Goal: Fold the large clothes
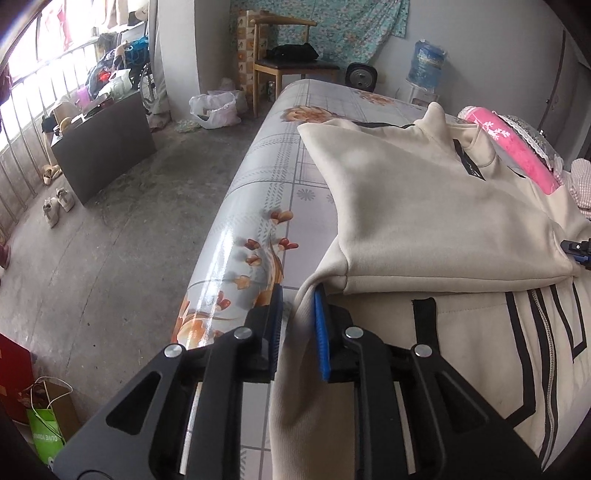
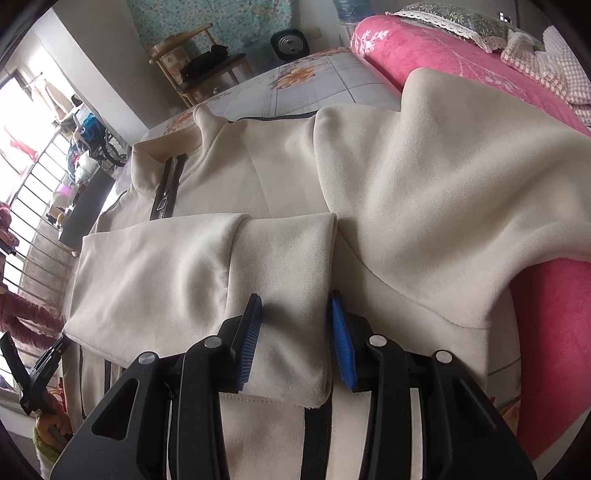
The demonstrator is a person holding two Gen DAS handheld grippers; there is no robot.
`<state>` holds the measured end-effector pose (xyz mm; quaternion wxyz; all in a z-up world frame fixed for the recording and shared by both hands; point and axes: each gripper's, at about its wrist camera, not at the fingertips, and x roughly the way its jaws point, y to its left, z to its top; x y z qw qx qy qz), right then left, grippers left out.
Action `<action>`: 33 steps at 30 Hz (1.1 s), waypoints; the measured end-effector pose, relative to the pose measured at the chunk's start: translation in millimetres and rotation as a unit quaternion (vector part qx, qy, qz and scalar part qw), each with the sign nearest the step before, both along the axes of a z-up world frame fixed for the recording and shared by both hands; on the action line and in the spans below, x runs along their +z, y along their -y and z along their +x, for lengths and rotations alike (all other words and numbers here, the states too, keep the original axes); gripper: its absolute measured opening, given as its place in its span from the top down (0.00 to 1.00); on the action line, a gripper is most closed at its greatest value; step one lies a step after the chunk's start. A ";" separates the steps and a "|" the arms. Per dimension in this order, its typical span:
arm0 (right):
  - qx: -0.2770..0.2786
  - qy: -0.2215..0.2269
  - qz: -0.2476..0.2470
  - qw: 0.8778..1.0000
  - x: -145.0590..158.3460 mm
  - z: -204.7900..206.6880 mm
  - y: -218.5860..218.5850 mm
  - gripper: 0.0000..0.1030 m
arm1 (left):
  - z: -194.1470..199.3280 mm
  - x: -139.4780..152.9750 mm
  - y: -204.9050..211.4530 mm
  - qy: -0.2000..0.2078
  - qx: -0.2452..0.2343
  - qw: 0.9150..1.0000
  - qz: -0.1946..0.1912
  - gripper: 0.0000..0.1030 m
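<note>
A cream zip-up jacket with black stripes (image 1: 424, 206) lies on a bed covered by a floral plastic sheet (image 1: 258, 192). One sleeve is folded across its chest. My left gripper (image 1: 299, 314) is open at the jacket's left edge, with the cloth edge between its blue pads, not pinched. In the right wrist view the jacket (image 2: 424, 206) fills the frame and the folded sleeve's cuff (image 2: 291, 325) lies between the open fingers of my right gripper (image 2: 295, 325). The other sleeve drapes over a pink blanket (image 2: 461, 66). The left gripper's body shows at the left edge (image 2: 33, 373).
The bed's left edge drops to a concrete floor (image 1: 110, 258). A dark cabinet (image 1: 107, 147), shoes (image 1: 57, 205), a wooden chair (image 1: 284, 55) and a water jug (image 1: 426, 62) stand around. Pillows lie at the bed's right (image 2: 461, 18).
</note>
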<state>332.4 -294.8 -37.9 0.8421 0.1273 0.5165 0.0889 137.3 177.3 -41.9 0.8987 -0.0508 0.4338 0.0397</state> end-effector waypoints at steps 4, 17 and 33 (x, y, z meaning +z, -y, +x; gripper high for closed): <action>-0.004 -0.002 -0.004 1.000 -0.6 6.8 -2.4 0.64 | 0.1 -0.3 3.0 -0.001 -0.002 1.000 0.007 0.83; 0.032 0.137 -0.020 0.990 90.3 39.7 -42.3 0.93 | -2.6 -0.3 13.0 0.002 0.002 0.999 0.039 0.83; -0.006 0.052 -0.058 0.997 26.0 55.5 3.8 0.81 | -10.2 4.4 17.8 -0.011 -0.013 0.999 0.050 0.82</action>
